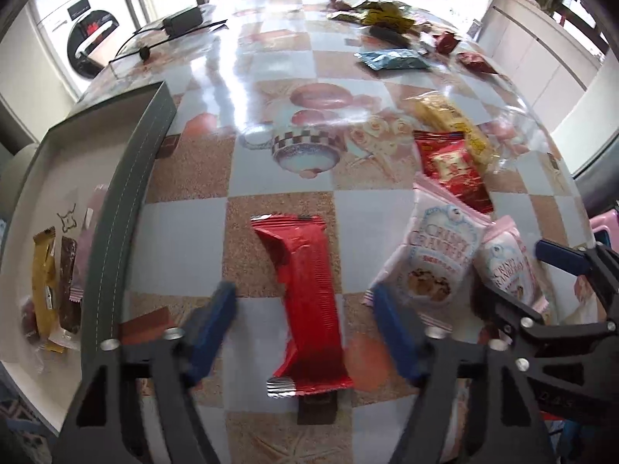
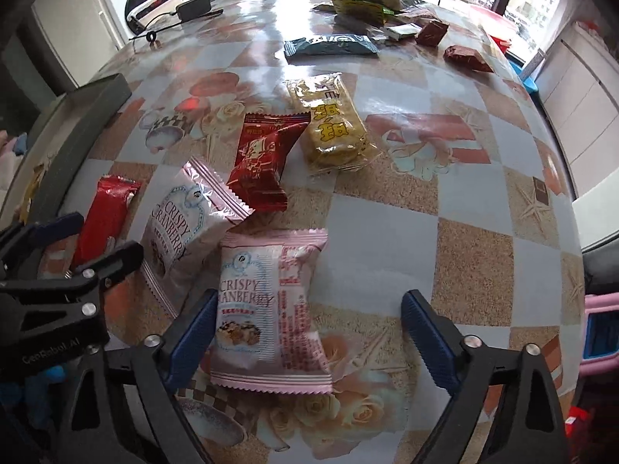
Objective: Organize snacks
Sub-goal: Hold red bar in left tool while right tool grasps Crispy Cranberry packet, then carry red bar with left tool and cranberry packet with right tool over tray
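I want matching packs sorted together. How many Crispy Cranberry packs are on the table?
2: one pack between the right gripper's fingers, one up-left, touching it.

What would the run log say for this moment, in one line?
left gripper: open over red bar | right gripper: open over pink packet | box: some snacks inside

"CRISPY CRANBERRY" on pink-and-white snack packet point(image 2: 267, 309) at six o'clock, same wording on second pink packet point(image 2: 185, 228) at its ten o'clock, "GeoRobot.AI", partly blurred, on left gripper's black body point(image 2: 46, 353) at eight o'clock.
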`<state>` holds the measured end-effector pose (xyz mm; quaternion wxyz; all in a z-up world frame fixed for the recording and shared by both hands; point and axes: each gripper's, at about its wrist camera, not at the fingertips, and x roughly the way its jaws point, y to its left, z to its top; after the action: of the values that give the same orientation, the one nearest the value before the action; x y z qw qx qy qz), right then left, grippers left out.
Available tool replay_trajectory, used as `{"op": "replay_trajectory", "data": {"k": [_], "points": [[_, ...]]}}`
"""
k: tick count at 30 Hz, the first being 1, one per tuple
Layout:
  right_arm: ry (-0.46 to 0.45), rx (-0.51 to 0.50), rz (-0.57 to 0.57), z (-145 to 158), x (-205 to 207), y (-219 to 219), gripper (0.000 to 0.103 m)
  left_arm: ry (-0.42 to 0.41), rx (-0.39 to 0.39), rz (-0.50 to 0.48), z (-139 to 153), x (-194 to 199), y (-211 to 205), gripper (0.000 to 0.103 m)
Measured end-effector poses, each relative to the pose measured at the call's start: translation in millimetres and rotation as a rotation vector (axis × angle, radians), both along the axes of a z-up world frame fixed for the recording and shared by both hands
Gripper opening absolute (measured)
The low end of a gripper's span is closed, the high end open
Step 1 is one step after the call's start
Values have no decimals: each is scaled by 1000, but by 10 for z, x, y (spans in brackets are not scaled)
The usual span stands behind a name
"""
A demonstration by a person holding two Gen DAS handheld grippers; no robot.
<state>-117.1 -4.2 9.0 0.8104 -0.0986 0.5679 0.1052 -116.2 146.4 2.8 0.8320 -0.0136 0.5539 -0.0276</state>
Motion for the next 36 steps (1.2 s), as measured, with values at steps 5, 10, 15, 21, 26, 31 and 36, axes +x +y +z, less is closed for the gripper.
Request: {"op": "replay_trajectory", "data": {"k": [5, 10, 15, 21, 26, 31, 36], "points": [[-1, 20, 21, 89, -69, -9, 40, 0, -94, -34, 62, -42, -5, 22], [56, 182, -7, 166, -69, -114, 40, -27, -154, -29, 186, -193, 83, 22], [55, 257, -17, 383, -19, -104, 40, -87, -187, -26, 473, -278, 220, 22], [28, 307, 43, 718, 57, 224, 40, -165, -223, -9, 906, -311, 587, 22], [18, 323, 131, 951, 117, 663, 40, -224, -196, 37, 1193, -359, 994, 22], [3, 349, 210, 1170, 191, 1175, 40, -257, -149, 97, 1403, -381, 1436, 22], [23, 390, 277, 1280, 270, 1696, 40, -276, -98, 142, 1556, -379, 1842, 22]]}}
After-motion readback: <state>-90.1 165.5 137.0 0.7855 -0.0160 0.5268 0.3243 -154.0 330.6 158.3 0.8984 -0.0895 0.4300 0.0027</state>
